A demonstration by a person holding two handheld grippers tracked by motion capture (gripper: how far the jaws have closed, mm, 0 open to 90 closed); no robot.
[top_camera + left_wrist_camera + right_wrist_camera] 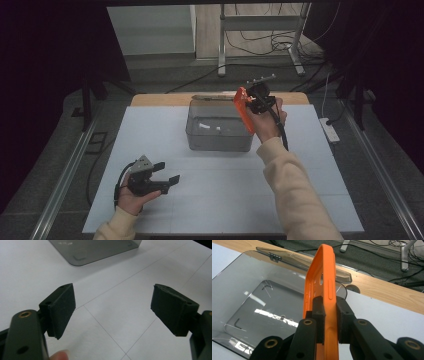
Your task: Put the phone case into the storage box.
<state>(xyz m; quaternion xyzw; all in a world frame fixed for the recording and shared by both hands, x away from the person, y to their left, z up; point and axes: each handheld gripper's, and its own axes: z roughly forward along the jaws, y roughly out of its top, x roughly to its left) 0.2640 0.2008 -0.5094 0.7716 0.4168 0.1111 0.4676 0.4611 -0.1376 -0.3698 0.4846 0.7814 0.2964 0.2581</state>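
Holding the orange phone case (320, 287) edge-on, the right gripper (248, 109) has its jaws clamped on one side rail, and the case hangs at the 3 o'clock rim of the grey plastic box (218, 131). The box sits at 12 o'clock on the white table (225, 200), its hinged lid (304, 261) folded open toward the far side.

To place the case well, judging from the frame:
1. Move the case toward 9 o'clock until it hangs over the open box, clear of the rim.
2. Lower it close to the box floor before releasing, so it does not bounce or tip.
3. Keep the grip square on the rail; a thin edge can twist.

The left gripper (159, 176) rests at 7 o'clock, jaws spread wide, holding nothing.

Count: one phone case, one box, one lid, two grippers.
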